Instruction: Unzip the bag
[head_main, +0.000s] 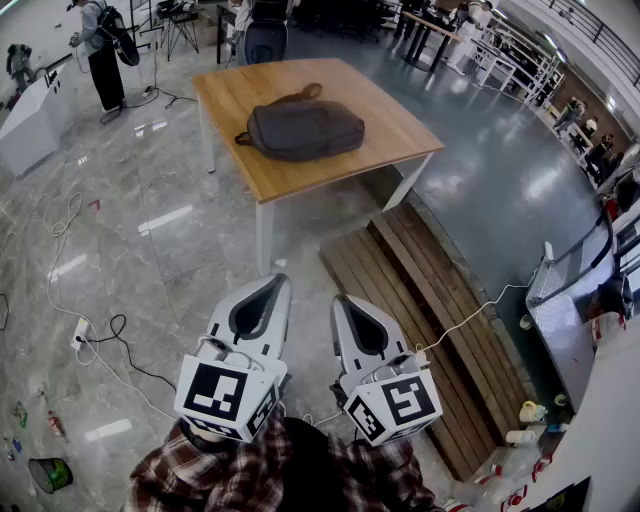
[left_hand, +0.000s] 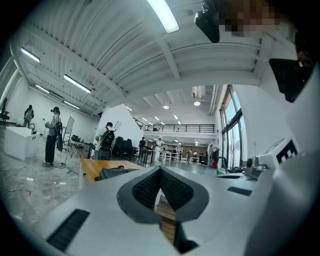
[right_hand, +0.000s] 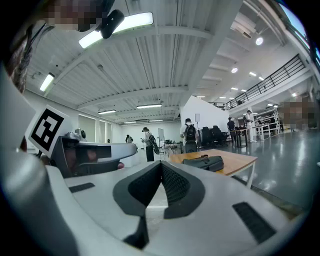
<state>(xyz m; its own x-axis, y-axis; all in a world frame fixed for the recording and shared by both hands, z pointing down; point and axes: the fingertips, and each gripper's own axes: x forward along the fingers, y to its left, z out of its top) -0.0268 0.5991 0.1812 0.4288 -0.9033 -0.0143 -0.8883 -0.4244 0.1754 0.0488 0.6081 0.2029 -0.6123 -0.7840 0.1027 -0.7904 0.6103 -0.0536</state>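
A dark grey bag (head_main: 303, 130) lies flat on a wooden table (head_main: 380, 105) well ahead of me, its strap curling at the far side. In the left gripper view the bag (left_hand: 116, 172) shows small and far off; the right gripper view has the bag (right_hand: 204, 162) on the tabletop too. My left gripper (head_main: 272, 283) and right gripper (head_main: 343, 301) are held close to my body, side by side, far short of the table. Both are shut with nothing between the jaws, the tips meeting in the left gripper (left_hand: 160, 169) and right gripper (right_hand: 161, 163) views.
A wooden pallet (head_main: 430, 320) lies on the floor right of the table. Cables and a power strip (head_main: 80, 333) trail over the tiled floor at left. A person (head_main: 103, 50) stands at the far left. White benches (head_main: 590, 330) line the right side.
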